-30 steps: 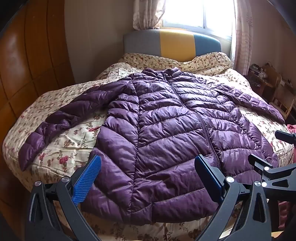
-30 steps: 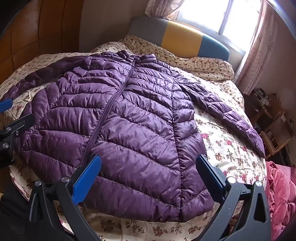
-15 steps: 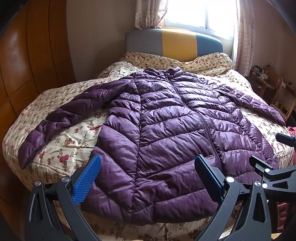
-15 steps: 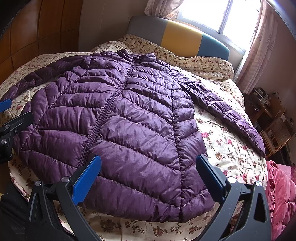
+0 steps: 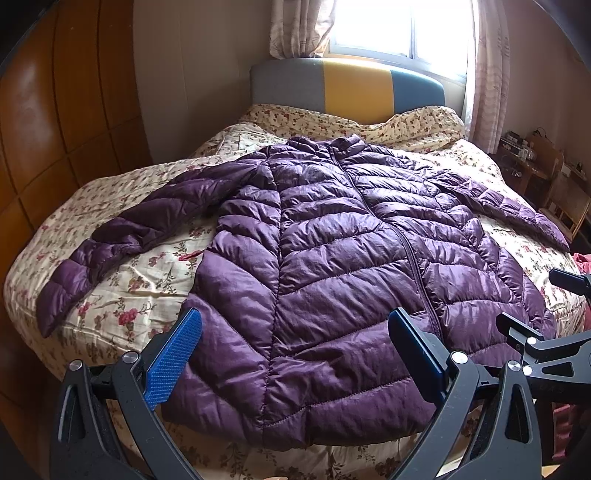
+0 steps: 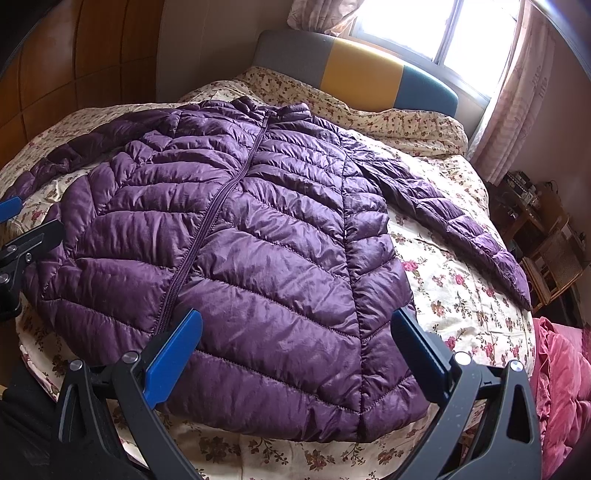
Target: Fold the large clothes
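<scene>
A purple quilted jacket (image 5: 325, 266) lies flat, front up and zipped, across the middle of the frame on a bed (image 5: 122, 280) with a floral cover. Its collar points toward the headboard (image 5: 347, 92) at top centre, and its hem sits near the bed's front edge at the bottom. In the left wrist view one sleeve (image 5: 110, 251) runs out to the left, bent, with its cuff close to the left edge of the bed; the other sleeve (image 6: 461, 229) stretches toward the right edge in the right wrist view.

The left gripper (image 5: 295, 354) hovers over the hem with its blue-padded fingers wide apart and holding nothing. The right gripper (image 6: 295, 354) is likewise spread wide and empty, over the hem's right part (its fingers also show at the right edge of the left wrist view).

Bare floral cover shows on both sides of the jacket's body, beneath each sleeve, and in a narrow strip below the hem. A rumpled roll of the same bedding lies between collar and headboard. Wooden panels (image 5: 55, 129) fill the upper left, a curtained window (image 5: 399, 26) the top. Wooden furniture (image 6: 550, 236) stands just beyond the right edge of the bed, and a red blanket (image 6: 565, 387) is heaped at lower right.
</scene>
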Demonstrator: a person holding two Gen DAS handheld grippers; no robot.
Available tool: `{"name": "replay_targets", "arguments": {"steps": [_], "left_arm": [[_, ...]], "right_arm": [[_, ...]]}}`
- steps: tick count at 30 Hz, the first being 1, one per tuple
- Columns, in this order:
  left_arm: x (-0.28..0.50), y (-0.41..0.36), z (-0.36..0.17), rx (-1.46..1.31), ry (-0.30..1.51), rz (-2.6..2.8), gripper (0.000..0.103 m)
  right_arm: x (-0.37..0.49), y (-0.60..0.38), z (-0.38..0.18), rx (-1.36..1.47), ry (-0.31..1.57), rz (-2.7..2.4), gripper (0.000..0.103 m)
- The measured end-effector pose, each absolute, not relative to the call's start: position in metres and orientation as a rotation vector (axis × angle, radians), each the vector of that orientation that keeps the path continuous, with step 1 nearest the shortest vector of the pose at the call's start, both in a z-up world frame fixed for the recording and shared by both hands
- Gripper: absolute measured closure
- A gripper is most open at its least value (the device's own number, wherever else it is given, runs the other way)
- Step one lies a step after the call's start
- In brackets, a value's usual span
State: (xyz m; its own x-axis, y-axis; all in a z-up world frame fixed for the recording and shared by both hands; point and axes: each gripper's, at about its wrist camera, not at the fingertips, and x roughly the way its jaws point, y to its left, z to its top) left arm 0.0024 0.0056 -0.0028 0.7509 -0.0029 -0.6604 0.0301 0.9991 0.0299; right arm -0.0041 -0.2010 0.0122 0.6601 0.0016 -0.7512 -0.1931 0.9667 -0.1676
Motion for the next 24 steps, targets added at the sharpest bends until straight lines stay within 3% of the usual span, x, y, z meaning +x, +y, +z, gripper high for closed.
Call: {"name": "replay_targets", "arguments": {"steps": [24], "left_arm": [[0.0058,0.0036,-0.0087,0.023,0.73,-0.033,0.003]], "right_arm": [[-0.0002,-0.2073,0.0059,-0.228,0.856,0.094,0.002]]}}
